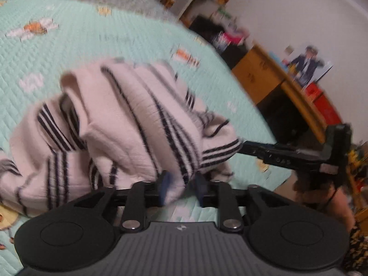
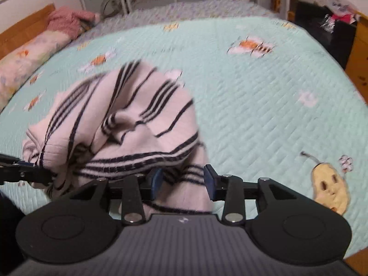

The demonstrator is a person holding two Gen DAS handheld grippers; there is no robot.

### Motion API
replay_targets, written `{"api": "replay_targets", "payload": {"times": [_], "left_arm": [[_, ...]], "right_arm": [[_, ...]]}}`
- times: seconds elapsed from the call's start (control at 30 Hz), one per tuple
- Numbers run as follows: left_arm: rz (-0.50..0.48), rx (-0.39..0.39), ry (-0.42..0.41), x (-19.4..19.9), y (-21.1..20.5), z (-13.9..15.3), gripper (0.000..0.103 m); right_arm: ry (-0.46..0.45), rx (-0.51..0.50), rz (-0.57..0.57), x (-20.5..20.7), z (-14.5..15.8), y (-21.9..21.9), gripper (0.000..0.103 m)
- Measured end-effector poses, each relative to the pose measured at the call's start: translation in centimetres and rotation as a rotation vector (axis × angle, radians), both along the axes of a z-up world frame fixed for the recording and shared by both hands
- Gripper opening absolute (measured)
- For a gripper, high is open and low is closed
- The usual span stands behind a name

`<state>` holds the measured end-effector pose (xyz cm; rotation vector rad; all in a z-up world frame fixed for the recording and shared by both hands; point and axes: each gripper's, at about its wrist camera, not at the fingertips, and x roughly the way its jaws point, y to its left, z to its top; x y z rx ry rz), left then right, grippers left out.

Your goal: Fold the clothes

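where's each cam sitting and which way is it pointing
Left wrist view: on the left gripper, angled down along its fingers at the striped garment on the mint quilt, desk beyond; the right gripper and a bare arm show at right.
Right wrist view: on the right gripper, looking down across the bed toward the closet; the left gripper enters at left.
Shared: the garment bunched between both sets of fingers, the quilt, each other's gripper.

No legible text. Small pale emblem on the ribbed grey gripper body [image 1: 181,228], same mark in the right wrist view; faint raised characters on the other gripper's black arm [image 1: 279,159], too blurred to read.
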<state>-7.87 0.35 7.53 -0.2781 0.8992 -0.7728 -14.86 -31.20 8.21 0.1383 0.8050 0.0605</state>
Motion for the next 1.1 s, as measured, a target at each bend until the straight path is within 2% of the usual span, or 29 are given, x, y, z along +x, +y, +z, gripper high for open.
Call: {"api": "replay_targets", "payload": {"times": [0.03, 0.1, 0.17, 0.2, 0.23, 0.33, 0.43, 0.67, 0.77, 0.83, 0.87, 0.9, 0.93, 0.97, 1.03, 1.07, 1.1], "left_arm": [[0.006, -0.014, -0.019, -0.3, 1.0, 0.6, 0.043], [0.038, -0.036, -0.049, -0.9, 3.1, 1.5, 0.045], [0.109, -0.055, -0.049, -1.1, 5.1, 1.8, 0.046], [0.151, -0.060, -0.045, -1.0, 6.0, 1.9, 0.051], [0.212, -0.052, -0.026, -0.6, 6.5, 1.6, 0.055], [0.357, -0.035, 0.064, 1.2, 7.5, 0.1, 0.056], [0.436, -0.049, 0.155, 3.0, 7.6, -1.8, 0.056], [0.577, -0.212, 0.349, 5.9, 8.4, -5.3, 0.056], [0.608, -0.279, 0.391, 6.5, 8.8, -5.6, 0.056], [0.605, -0.272, 0.396, 7.3, 8.2, -5.6, 0.054], [0.603, -0.268, 0.396, 7.6, 7.9, -5.5, 0.048], [0.596, -0.256, 0.384, 7.7, 7.5, -5.1, 0.041], [0.583, -0.234, 0.359, 7.9, 6.9, -4.6, 0.024], [0.556, -0.201, 0.310, 8.1, 6.1, -3.7, 0.021], [0.473, -0.108, 0.148, 8.0, 3.6, -0.9, 0.018], [0.401, -0.081, 0.062, 7.3, 2.2, 0.7, 0.017], [0.300, -0.087, -0.008, 6.2, 0.9, 2.0, 0.017]], "right_arm": [[-0.029, -0.009, 0.006, -0.1, 0.5, 0.4, 0.041], [-0.094, -0.032, 0.024, -0.3, 1.4, 1.7, 0.041], [-0.160, -0.049, 0.049, -0.4, 2.1, 3.2, 0.042], [-0.190, -0.056, 0.066, -0.3, 2.4, 4.0, 0.043], [-0.212, -0.066, 0.083, -0.2, 2.7, 4.9, 0.045], [-0.254, -0.131, 0.126, 0.2, 3.3, 7.3, 0.053], [-0.265, -0.155, 0.161, 0.5, 3.4, 8.4, 0.057], [-0.229, -0.130, 0.138, 0.8, 3.0, 8.1, 0.059], [-0.219, -0.118, 0.125, 1.0, 2.5, 8.0, 0.059], [-0.215, -0.110, 0.117, 1.2, 2.1, 7.9, 0.059], [-0.212, -0.105, 0.113, 1.2, 1.9, 7.9, 0.059], [-0.211, -0.101, 0.109, 1.3, 1.7, 7.9, 0.059], [-0.212, -0.097, 0.106, 1.3, 1.5, 8.0, 0.059], [-0.213, -0.096, 0.101, 1.3, 1.3, 7.9, 0.059], [-0.215, -0.106, 0.087, 1.3, 0.8, 7.7, 0.059], [-0.218, -0.112, 0.079, 1.3, 0.6, 7.6, 0.060], [-0.217, -0.116, 0.068, 1.4, 0.4, 7.4, 0.060]]}}
